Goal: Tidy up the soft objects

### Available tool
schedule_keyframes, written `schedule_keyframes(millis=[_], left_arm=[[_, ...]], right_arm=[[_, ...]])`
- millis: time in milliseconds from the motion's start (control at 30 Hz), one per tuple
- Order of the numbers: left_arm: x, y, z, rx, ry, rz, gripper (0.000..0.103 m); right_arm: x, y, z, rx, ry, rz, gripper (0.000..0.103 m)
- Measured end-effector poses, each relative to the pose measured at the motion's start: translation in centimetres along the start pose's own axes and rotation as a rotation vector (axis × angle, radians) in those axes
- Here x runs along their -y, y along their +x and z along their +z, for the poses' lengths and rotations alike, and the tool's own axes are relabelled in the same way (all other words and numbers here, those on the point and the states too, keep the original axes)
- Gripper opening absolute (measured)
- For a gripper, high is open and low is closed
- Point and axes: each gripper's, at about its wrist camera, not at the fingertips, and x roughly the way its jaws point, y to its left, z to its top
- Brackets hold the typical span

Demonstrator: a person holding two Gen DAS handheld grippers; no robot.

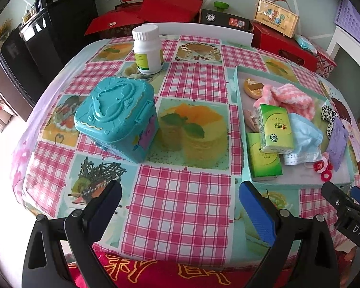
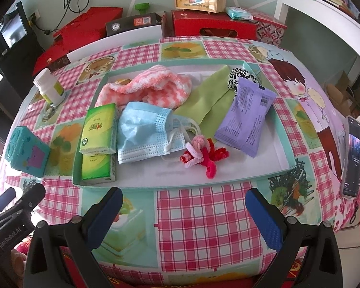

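Bare surface (image 2: 204, 216) lies ahead of the right tool (image 2: 183, 213) up to the tray's near wall (image 2: 180, 185); the teal box (image 1: 117, 117) stands ahead-left of the left tool (image 1: 180, 206).

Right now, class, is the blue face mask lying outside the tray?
No, the blue face mask lies inside the tray, beside the green tissue packs.
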Motion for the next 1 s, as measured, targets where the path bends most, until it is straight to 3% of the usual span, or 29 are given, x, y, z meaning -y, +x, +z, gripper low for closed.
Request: schedule_keyframes(millis=[1000], left_arm=[[0.29,0.18,0.01,-0.004,0.009,0.000,0.098]], right_arm=[[-0.11,0.33,0.05,-0.013,0.002,0.001,0.103]])
